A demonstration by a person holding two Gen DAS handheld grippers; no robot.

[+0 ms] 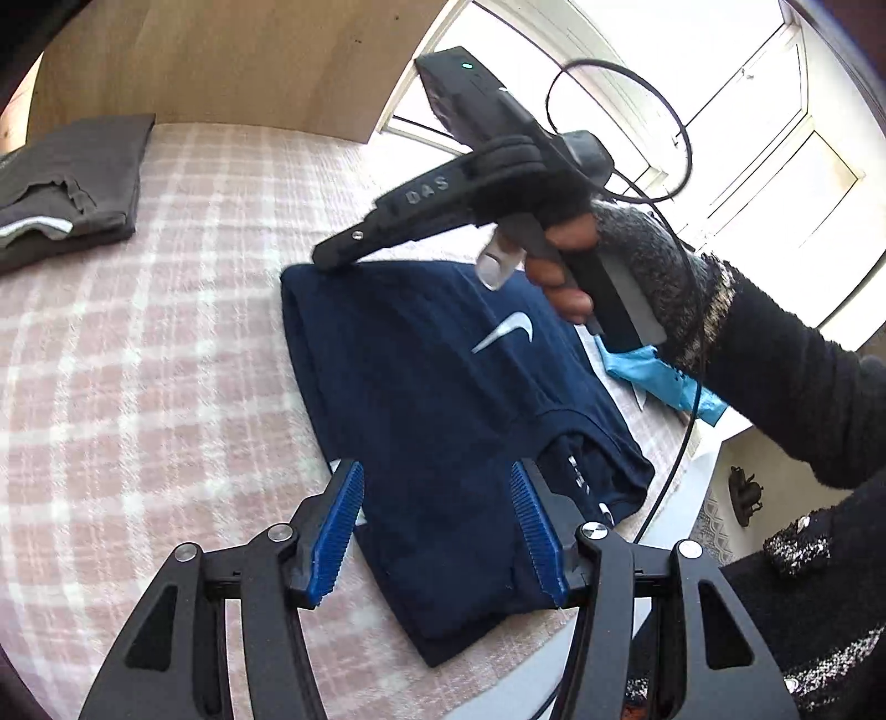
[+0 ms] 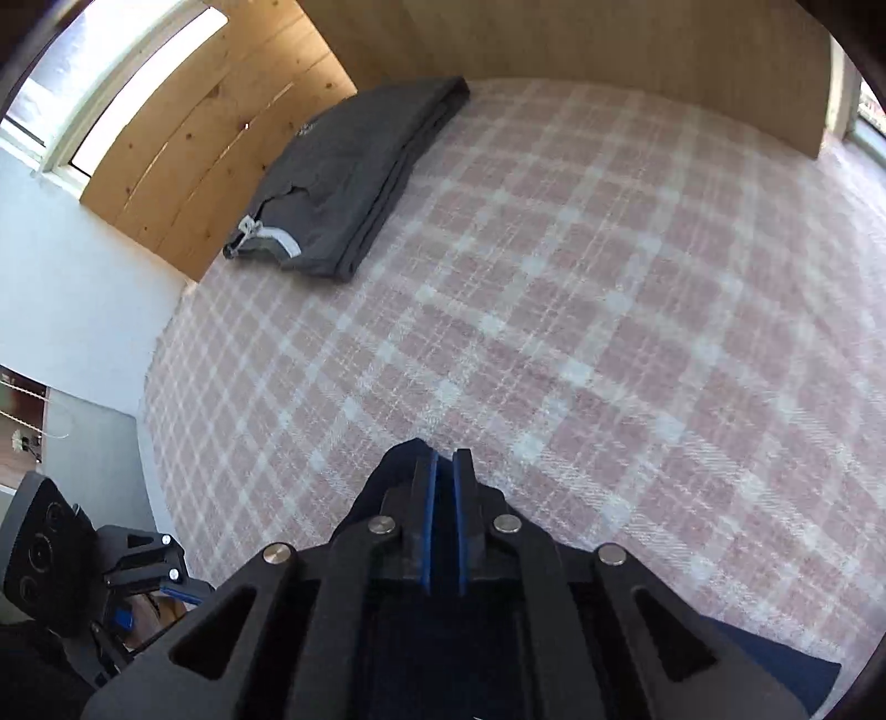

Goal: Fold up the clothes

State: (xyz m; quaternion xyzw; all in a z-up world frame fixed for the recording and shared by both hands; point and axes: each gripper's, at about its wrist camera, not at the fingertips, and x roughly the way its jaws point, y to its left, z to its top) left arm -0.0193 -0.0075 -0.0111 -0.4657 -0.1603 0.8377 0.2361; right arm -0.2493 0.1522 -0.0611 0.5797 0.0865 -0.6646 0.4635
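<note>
Our left gripper (image 1: pixel 437 531) hangs wide over the navy shirt (image 1: pixel 421 399) on the checked bed (image 1: pixel 166 343). Our right gripper (image 2: pixel 444 476) pinches its far corner. The grey clothes (image 2: pixel 354 183) lie folded; this shirt looks nearly done.

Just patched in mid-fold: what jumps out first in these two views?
The folded navy T-shirt with a white swoosh lies on the pink plaid bedspread, the right gripper shut at its far corner. The left gripper hangs open over its near edge; a folded grey garment sits by the wooden headboard.
</note>
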